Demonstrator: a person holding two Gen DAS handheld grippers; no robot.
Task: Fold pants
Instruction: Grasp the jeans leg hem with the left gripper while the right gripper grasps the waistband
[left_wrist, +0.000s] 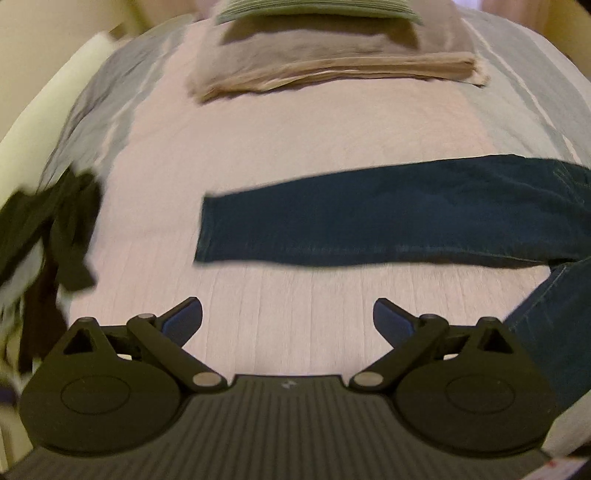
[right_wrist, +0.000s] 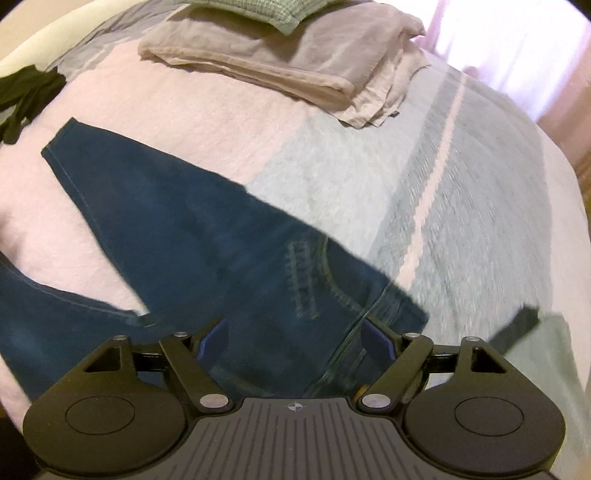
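Dark blue jeans lie spread flat on the bed, legs apart. In the left wrist view one leg runs from the right edge to a hem at centre left, and the other leg shows at the lower right. My left gripper is open over bare bedspread, a little short of that leg. In the right wrist view the jeans show the fly and a front pocket near the waist. My right gripper is open just above the waist area, nothing between its fingers.
A stack of folded beige and grey linens with a green folded cloth on top sits at the far side of the bed. Dark crumpled clothes lie at the left edge. The bedspread is pink and pale blue.
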